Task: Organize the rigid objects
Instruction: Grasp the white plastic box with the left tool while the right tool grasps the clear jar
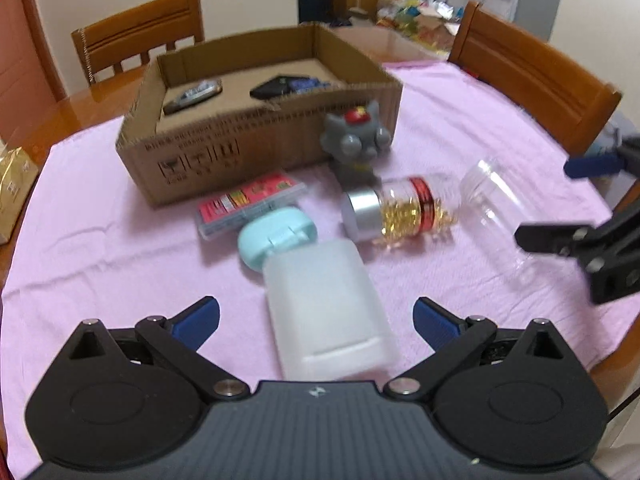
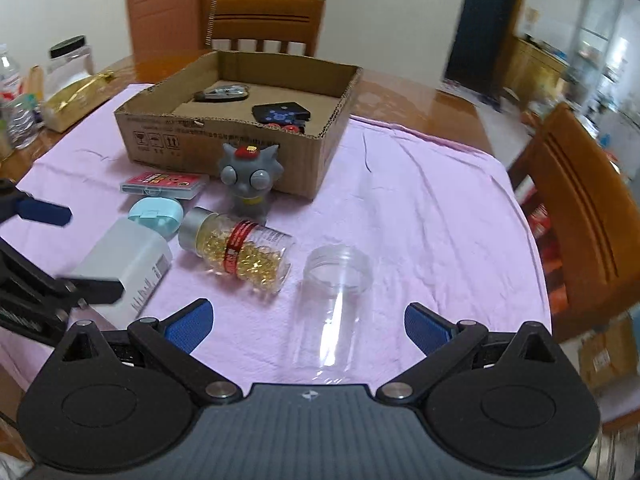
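Both jaws gape empty; left gripper [image 1: 316,320] should straddle the white bottle [image 1: 326,308] low-centre; right gripper [image 2: 308,326] likewise squares to the clear jar [image 2: 330,304].

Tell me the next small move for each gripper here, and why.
Probably ease the left gripper forward and close on the white plastic bottle, which lies between its open fingers. The right gripper likewise straddles the empty clear jar. Both items still lie outside the cardboard box.

You're getting soft, even indoor light; glare gleaming on wooden tabletop [image 2: 420,100] upper right; fisheye bending frame edges; motion blur smearing left wrist view.
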Available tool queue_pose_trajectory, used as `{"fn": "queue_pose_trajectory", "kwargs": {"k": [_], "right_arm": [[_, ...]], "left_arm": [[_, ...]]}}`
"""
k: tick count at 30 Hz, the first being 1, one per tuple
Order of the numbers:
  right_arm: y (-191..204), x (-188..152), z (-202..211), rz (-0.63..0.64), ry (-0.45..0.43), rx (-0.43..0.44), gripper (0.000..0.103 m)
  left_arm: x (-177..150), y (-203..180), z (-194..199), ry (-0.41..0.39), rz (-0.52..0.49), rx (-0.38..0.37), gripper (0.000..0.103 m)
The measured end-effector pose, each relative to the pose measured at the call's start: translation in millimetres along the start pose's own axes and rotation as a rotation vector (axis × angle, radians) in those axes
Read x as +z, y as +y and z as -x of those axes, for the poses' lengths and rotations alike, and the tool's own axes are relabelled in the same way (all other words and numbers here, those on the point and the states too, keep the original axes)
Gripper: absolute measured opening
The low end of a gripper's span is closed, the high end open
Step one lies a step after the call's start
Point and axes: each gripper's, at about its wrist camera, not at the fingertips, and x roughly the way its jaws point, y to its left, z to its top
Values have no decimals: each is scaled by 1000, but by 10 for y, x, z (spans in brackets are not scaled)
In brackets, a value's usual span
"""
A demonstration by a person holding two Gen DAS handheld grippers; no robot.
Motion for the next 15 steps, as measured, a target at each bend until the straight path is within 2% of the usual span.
{"fn": "queue_pose_trajectory", "kwargs": {"k": [5, 10, 15], "right_arm": [[-249, 57, -109, 61, -7, 110, 103], [-364, 206, -258, 160, -9, 175, 103], [-370, 402, -402, 276, -13, 246, 103]], "left_arm": [[-84, -70, -137, 52, 71, 59, 102], [-165, 18, -172, 89, 153, 104, 102], [-247, 126, -147, 99, 196, 98, 102]]}}
